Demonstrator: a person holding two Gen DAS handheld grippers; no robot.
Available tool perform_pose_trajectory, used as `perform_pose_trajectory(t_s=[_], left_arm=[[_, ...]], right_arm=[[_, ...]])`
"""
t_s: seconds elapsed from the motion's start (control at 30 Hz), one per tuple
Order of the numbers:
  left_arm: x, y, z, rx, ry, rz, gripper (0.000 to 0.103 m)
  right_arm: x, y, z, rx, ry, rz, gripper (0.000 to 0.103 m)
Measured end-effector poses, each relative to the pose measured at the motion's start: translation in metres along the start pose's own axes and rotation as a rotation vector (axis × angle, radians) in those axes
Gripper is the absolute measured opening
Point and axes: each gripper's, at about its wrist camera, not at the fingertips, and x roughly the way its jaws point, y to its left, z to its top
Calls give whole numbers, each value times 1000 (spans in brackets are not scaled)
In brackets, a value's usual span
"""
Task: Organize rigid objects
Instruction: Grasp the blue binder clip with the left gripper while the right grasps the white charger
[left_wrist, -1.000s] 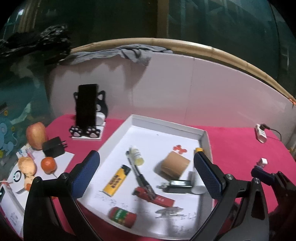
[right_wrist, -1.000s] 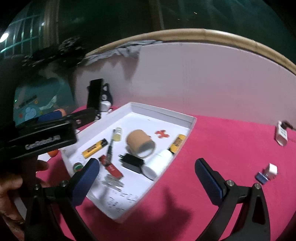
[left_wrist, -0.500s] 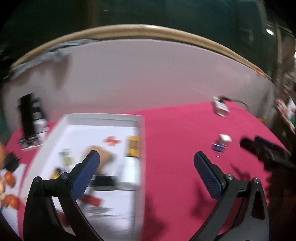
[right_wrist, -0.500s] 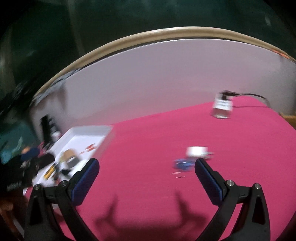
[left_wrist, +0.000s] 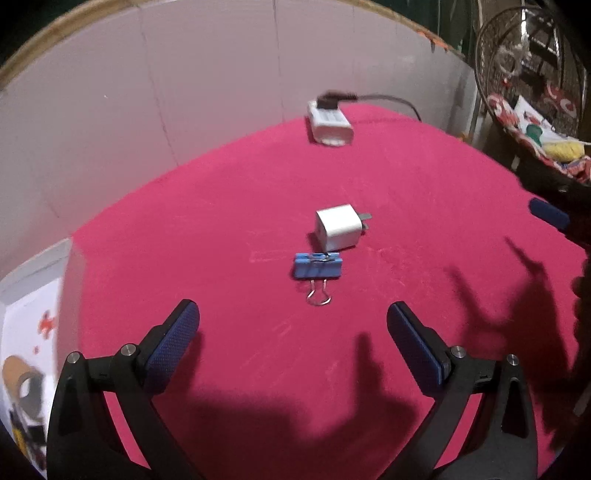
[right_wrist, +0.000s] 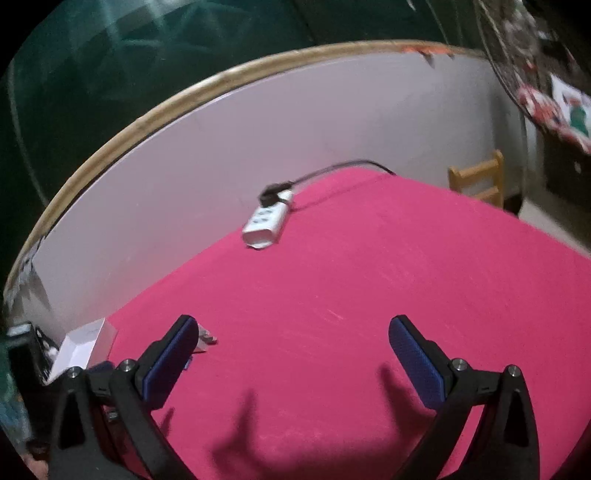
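**Blue clip dead ahead of my left tongs**

Left wrist view: my left tongs gape wide, holding nothing. The blue binder clip lies just ahead, centred between the tips, long axis crosswise, wire handle towards me. A white charger plug sits just beyond it. No legible writing.

Right wrist view: my right tongs gape empty over bare red bench; the clip is mostly hidden behind the left-hand tip, so the left arm looks better lined up.
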Motion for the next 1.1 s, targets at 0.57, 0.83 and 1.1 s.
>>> perform_pose_trajectory(t_s=[0.57,0.83,1.1], left_arm=[[35,-1,17,-10,-1,-31,32],[0,31,-11,-113,-42,57,32],[-41,48,-33,-183,-96,68,32]], right_arm=[[17,11,14,15,49,59,103],[66,70,-2,-168,196,7,103],[108,124,-26,-335,254,-51,103]])
